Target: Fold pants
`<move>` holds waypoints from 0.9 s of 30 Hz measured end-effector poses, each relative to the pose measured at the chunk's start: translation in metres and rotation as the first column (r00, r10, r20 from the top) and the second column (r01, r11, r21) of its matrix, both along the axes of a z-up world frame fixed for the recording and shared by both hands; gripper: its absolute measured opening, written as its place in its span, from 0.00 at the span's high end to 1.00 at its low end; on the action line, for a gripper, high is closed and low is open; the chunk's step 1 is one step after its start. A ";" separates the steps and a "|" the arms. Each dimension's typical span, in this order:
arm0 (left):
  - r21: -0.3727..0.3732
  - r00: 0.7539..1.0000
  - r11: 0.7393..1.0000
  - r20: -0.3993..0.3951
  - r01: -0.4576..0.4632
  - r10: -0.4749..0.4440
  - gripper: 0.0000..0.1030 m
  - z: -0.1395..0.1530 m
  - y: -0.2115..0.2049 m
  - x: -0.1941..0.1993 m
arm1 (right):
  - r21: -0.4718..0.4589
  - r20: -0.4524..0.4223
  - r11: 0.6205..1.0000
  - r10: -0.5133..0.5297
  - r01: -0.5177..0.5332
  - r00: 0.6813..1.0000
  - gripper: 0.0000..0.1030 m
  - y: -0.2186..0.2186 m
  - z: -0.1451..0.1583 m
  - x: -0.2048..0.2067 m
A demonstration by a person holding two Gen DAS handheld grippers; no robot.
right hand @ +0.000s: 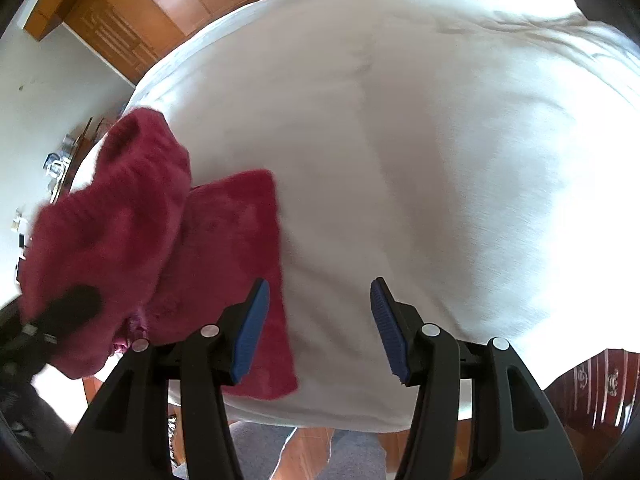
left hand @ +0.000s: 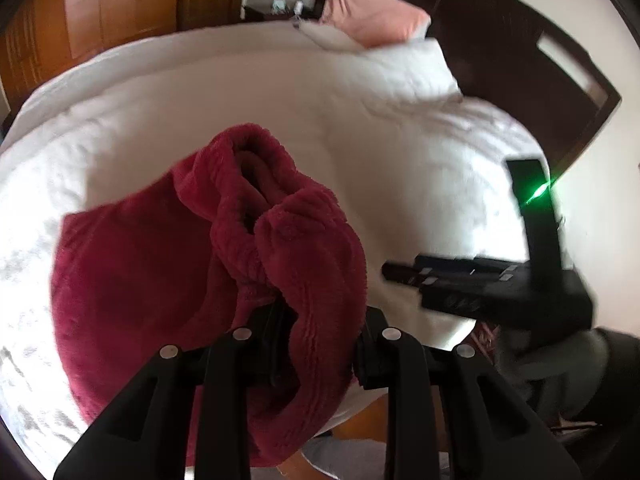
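The left gripper (left hand: pixel 316 336) is clamped on the fluffy dark red pants (left hand: pixel 168 280), lifting one end over the white bed (left hand: pixel 360 120). The right gripper (right hand: pixel 320 328) gapes, grasping nothing. Next, lay that end flat

**White bed, red pants at its near edge**

The bed (right hand: pixel 420 140) is covered by a white, lightly creased duvet. Fuzzy red pants (right hand: pixel 236 264) lie partly flat on it near the near edge, the rest bunched and lifted. At the far end rest 1 white pillow (left hand: pixel 404 66) and 1 pink pillow (left hand: pixel 372 16).
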State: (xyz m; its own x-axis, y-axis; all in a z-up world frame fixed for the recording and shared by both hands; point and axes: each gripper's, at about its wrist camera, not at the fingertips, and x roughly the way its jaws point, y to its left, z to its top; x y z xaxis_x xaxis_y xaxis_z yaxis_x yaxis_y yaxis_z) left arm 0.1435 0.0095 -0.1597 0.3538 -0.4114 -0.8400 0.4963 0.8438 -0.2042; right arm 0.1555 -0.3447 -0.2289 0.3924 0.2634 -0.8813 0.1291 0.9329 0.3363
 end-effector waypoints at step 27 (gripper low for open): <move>-0.060 0.959 0.958 -0.071 -0.280 0.275 0.54 -0.019 0.114 -0.015 | 0.189 0.147 0.949 0.227 -0.252 0.963 0.53 0.072 0.052 0.015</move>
